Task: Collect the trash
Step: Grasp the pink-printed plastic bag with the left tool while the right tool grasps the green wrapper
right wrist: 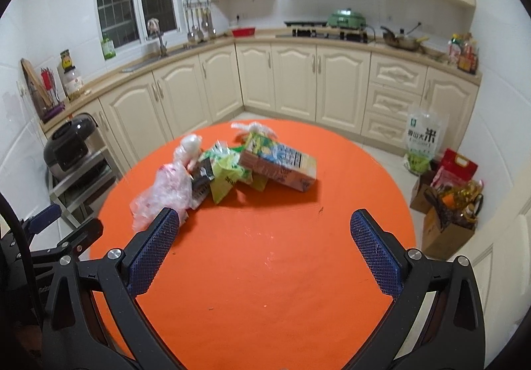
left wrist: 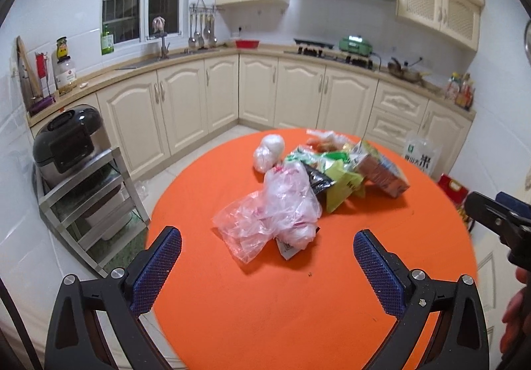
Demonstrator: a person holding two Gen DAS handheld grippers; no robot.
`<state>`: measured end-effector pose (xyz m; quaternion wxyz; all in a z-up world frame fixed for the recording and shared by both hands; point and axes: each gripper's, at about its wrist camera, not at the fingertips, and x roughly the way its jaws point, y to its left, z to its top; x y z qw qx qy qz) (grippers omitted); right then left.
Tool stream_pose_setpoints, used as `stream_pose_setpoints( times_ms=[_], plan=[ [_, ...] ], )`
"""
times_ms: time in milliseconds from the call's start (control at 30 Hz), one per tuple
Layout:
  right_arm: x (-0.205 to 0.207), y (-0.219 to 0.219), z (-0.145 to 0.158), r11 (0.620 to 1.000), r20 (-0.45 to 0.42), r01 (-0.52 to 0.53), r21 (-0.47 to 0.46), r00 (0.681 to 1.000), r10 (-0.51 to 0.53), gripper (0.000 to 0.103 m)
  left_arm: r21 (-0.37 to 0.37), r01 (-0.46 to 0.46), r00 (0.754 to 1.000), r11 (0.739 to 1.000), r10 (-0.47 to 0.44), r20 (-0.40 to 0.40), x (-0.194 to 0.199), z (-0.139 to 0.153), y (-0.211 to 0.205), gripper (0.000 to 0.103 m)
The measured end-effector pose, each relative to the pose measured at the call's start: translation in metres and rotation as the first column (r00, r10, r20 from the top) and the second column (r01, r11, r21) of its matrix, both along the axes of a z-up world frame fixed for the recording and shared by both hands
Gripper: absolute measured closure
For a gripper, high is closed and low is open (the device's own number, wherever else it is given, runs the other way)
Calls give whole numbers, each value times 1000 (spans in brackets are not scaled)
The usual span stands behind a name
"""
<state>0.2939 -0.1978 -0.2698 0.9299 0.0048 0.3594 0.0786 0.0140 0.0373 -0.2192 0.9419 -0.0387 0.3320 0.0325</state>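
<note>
A pile of trash lies on the round orange table [left wrist: 265, 303] [right wrist: 265, 270]. It holds a crumpled clear plastic bag [left wrist: 275, 214] [right wrist: 166, 190], a knotted white bag [left wrist: 268, 152] [right wrist: 189, 147], green and yellow wrappers [left wrist: 335, 177] [right wrist: 225, 171] and a printed carton [left wrist: 381, 171] [right wrist: 282, 164]. My left gripper [left wrist: 267, 247] is open and empty, just short of the clear bag. My right gripper [right wrist: 265, 230] is open and empty, nearer than the carton, its left finger beside the clear bag. The right gripper also shows at the right edge of the left wrist view [left wrist: 497, 220].
Cream kitchen cabinets [left wrist: 259, 94] run behind the table. A rice cooker [left wrist: 66, 141] sits on a metal shelf at the left. A rice bag [right wrist: 423, 141], a red box [right wrist: 458, 167] and cardboard boxes [right wrist: 444, 224] stand on the floor at the right.
</note>
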Motion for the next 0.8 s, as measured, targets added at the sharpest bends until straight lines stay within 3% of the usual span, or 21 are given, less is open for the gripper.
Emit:
stream_pose_setpoints(
  times_ms=[233,300,500,533,567,700,800],
  plan=[
    [34,-6,-26,1000,-72,2,-5,997,-2,0,19,-34,995,999,35,-95,93,-2,-16,1],
    [45,-8,-35,1000,-94,5,-1,996,-5,0,15,-43,993,999,45,-112,139,8,-10,1],
    [82,-12,-60,999,-162,-1,44,987,8,0,0,-73,975,997,71,-211,254,-3,6,3],
    [89,-10,-64,998,-173,-13,57,985,22,0,-19,-66,975,998,61,-215,265,-3,6,11],
    [95,-7,-68,997,-180,-23,69,983,36,0,-43,-51,976,998,41,-214,277,-1,8,26],
    [120,12,-81,986,-199,-78,150,974,108,0,-106,-9,979,994,-13,-205,289,0,20,47],
    [135,28,-90,976,-198,-106,188,970,144,4,-127,-1,979,992,-25,-201,295,3,31,53]
  ],
)
